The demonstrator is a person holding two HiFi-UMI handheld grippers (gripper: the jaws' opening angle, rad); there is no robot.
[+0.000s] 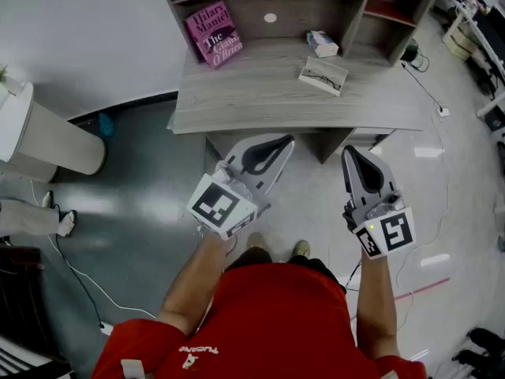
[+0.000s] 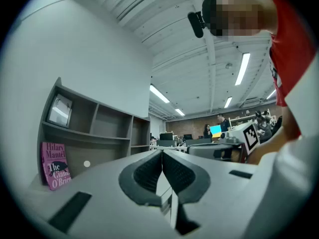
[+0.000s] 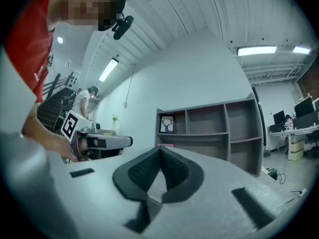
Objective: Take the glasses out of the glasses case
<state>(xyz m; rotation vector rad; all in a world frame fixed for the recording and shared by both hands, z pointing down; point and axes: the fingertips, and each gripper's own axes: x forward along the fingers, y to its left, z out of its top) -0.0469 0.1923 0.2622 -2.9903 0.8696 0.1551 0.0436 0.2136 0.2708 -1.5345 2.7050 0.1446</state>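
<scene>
Your grey left gripper (image 1: 280, 144) and right gripper (image 1: 351, 158) are both pinched closed, empty, short of the grey wooden desk (image 1: 237, 101) — pale glasses case (image 1: 323, 76) lies at 1 o'clock, pink paperback book (image 1: 213, 34) at 11.

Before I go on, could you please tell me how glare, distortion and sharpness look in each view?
Head view: fisheye bows the desk edge; bright reflections glare on the glossy floor; the glasses case is sharp. Left gripper view: dark round vignette, the left gripper slightly soft. Right gripper view: same vignette, strip light blown out.
</scene>
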